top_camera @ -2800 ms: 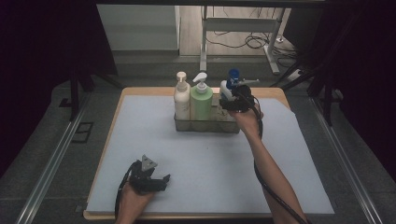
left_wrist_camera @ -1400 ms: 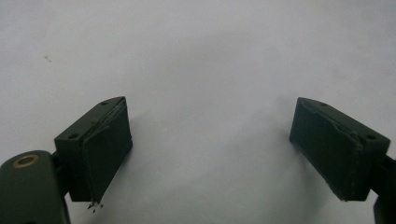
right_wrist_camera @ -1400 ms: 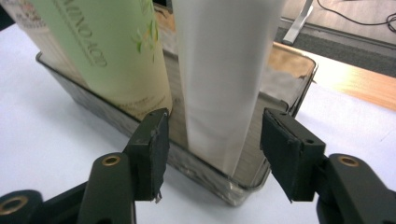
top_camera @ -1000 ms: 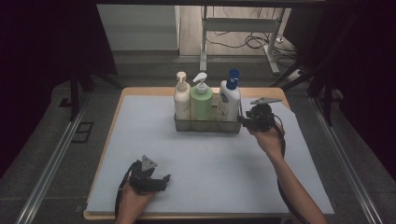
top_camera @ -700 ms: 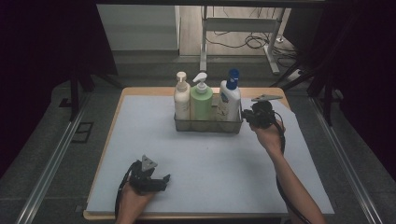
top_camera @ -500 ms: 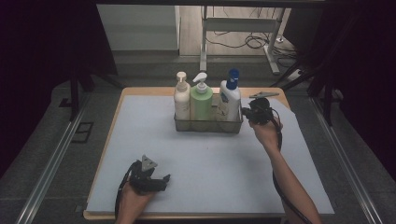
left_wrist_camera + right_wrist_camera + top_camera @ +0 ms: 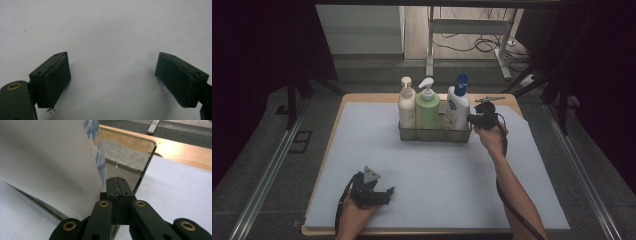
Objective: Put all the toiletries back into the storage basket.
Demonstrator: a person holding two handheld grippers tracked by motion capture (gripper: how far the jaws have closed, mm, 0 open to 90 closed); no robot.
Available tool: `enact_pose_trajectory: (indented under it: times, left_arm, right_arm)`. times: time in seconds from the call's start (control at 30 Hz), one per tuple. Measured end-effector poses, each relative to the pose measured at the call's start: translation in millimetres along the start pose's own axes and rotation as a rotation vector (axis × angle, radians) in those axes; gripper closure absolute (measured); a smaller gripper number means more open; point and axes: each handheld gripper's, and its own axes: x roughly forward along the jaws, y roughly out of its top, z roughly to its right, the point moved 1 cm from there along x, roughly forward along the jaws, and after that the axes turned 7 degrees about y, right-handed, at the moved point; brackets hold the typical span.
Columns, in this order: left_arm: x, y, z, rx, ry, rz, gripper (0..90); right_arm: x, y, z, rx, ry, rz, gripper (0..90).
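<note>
A: How do the right gripper's [image 7: 472,119] jaws stand?

B: Pressed together, having just been closing, on the right end wall of the shiny metal caddy [image 7: 140,157]. That caddy sits far centre on the pale blue mat [image 7: 437,170]; the white bottle with the blue cap [image 7: 458,102] is just inside that wall.

A: And the left gripper [image 7: 112,80]?

B: Wide open, holding nothing, low over bare mat near the front left edge. Open mat lies between the two, and to the caddy's right.
</note>
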Motion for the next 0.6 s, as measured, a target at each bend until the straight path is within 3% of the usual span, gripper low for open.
enact_pose_trajectory:
  times: [0.6]
  left_arm:
    - [0.0, 0.1, 0.0, 0.000, 0.000, -0.001, 12.3]
  right_arm:
    - [17.2, -7.8, 0.0, 0.015, 0.006, -0.037, 89.9]
